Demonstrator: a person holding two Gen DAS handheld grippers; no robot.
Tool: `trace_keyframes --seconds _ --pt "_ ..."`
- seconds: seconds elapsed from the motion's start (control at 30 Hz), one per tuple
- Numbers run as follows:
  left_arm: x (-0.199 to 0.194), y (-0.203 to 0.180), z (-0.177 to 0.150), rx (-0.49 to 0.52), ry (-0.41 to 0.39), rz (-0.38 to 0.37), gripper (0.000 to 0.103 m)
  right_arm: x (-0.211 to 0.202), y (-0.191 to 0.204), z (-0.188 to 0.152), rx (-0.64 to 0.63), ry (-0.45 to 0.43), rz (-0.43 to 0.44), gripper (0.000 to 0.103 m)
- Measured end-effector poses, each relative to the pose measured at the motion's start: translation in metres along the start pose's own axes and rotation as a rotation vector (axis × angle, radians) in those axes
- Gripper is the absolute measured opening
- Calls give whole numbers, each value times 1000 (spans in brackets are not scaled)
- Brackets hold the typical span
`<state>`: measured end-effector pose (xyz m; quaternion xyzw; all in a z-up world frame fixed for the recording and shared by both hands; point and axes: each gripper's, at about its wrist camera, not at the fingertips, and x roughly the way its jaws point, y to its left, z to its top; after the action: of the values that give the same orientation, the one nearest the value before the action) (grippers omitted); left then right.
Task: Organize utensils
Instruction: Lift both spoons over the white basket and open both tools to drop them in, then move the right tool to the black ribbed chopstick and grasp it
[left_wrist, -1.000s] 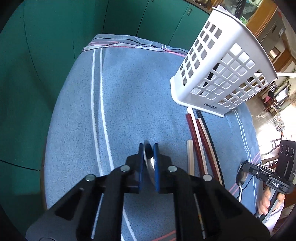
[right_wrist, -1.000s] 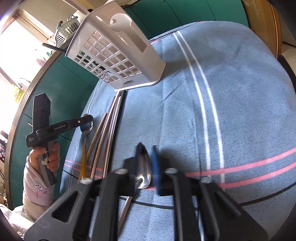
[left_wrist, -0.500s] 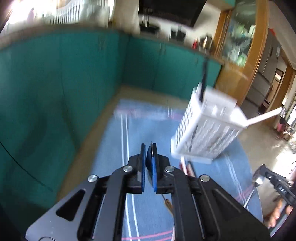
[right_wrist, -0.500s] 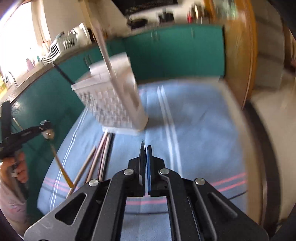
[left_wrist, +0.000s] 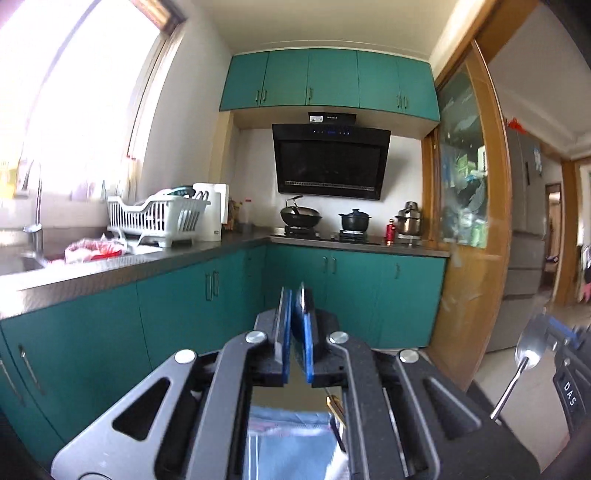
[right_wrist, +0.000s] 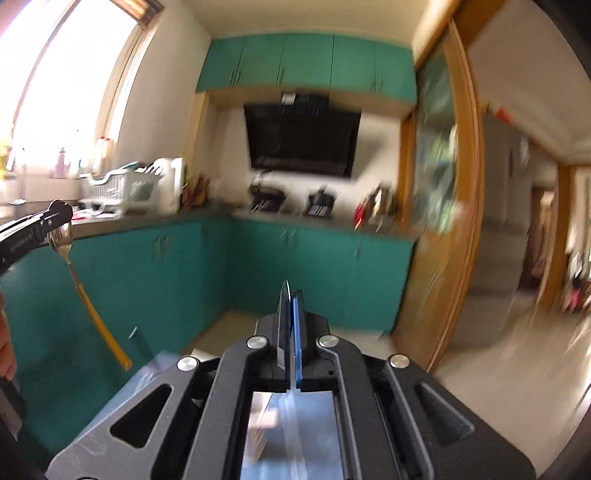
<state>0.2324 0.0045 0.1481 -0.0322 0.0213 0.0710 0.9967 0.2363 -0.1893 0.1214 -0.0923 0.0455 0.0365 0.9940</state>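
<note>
Two grippers were raised toward the kitchen, each pinching one spoon by its bowl: the left gripper held the yellow-handled spoon at 9 o'clock in the right view; the right gripper held the steel spoon at 4 o'clock in the left view.

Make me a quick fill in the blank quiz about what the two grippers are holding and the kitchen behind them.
The left gripper holds a spoon whose handle is ___ in colour.
The right gripper grips a second spoon by its ___, with the handle hanging down.
Beside the wok sits a lidded black ___.
Missing words: yellow; bowl; pot.
</note>
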Motion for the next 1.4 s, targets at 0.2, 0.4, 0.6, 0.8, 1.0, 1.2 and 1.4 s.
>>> trace_keyframes --seconds 0.2,0.4,0.6,0.8,1.0,1.2,1.4 --pt "64 -33 -21 72 95 25 6 69 39 -16 -139 96 -30 2" --pt "104 -52 -58 151 198 35 6 102 44 -41 -87 188 28 2" --pt "113 -48 -83 154 236 35 6 102 37 -38 -35 149 1 2" --pt "110 -52 -86 160 222 31 6 105 45 -35 -97 113 -65 2" --pt "105 -52 -88 154 236 19 6 115 60 -60 -139 191 -15 3" --pt "79 -31 -77 65 219 -15 6 83 26 -42 63 182 97 21" --pt "9 5 -70 -5 211 -50 24 0 -12 -22 215 104 234 28"
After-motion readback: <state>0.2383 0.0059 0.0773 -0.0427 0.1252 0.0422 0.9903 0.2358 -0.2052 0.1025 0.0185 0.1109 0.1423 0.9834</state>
